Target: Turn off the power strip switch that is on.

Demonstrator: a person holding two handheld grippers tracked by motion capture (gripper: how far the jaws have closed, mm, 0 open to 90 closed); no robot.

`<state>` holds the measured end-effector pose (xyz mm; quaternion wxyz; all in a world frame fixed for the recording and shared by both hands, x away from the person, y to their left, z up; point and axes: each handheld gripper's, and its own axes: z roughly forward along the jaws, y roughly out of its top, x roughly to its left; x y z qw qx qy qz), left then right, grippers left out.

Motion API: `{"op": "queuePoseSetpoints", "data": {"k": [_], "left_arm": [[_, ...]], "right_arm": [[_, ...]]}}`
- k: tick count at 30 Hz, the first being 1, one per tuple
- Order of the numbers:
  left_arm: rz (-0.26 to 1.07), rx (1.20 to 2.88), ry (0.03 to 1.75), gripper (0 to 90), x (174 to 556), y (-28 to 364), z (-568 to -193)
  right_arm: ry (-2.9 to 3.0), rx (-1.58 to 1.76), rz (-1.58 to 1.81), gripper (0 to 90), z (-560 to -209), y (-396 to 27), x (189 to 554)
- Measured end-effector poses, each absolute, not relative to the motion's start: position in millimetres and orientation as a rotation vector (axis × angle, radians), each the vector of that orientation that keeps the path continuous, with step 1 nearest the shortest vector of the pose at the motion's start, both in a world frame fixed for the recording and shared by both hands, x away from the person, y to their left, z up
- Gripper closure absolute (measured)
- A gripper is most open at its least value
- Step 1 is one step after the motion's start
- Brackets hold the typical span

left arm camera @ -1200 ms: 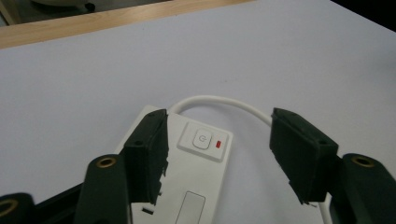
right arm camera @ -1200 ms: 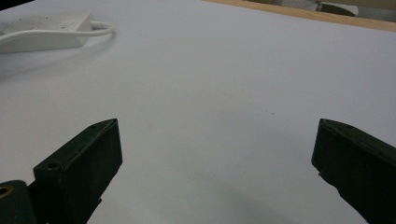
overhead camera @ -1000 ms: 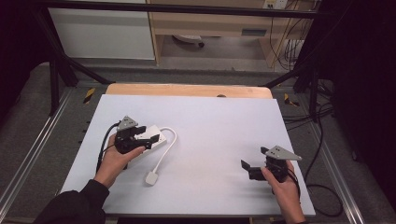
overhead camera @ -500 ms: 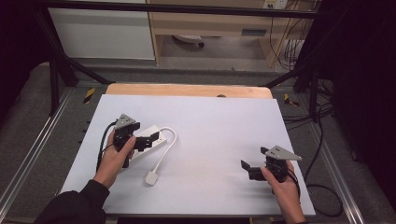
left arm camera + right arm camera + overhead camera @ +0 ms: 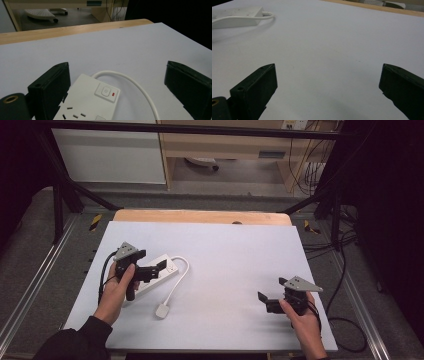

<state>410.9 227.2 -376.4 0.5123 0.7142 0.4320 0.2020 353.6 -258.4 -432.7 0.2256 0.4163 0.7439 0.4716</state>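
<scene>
A white power strip [image 5: 170, 266] lies on the left part of the white table top [image 5: 235, 255], with its cable [image 5: 177, 280] curling down to a white plug [image 5: 162, 310]. My left gripper [image 5: 156, 271] lies level over the strip's near end. Its jaws have just been opening, and they stand wide with the strip [image 5: 87, 100] between them: the left jaw is close beside it and the right jaw is well apart. The strip's switch button [image 5: 106, 92] has a small red mark. My right gripper [image 5: 270, 289] rests open at the right front, with bare table between its jaws [image 5: 327, 82].
A wooden table edge [image 5: 200, 216] runs along the back of the white top. Behind it are shelving and a wheeled base [image 5: 200, 164] on the floor. Cables [image 5: 345, 270] hang at the right. The power strip [image 5: 237, 13] shows far off in the right gripper view.
The left gripper's jaws have spread apart around the power strip and the hand has drawn slightly back to the left. The right gripper has not moved.
</scene>
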Motion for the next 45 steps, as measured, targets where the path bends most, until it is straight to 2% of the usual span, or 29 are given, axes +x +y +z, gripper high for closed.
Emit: {"op": "queuePoseSetpoints", "data": {"k": [33, 45], "left_arm": [[0.535, 1.617, 1.034, 6.9, 357, 282, -349], [0.527, 1.591, 1.058, 6.8, 337, 300, -358]], "right_arm": [[2.028, 1.165, 1.305, 2.2, -432, -262, 353], [2.023, 1.168, 1.306, 2.2, -431, -263, 352]]}}
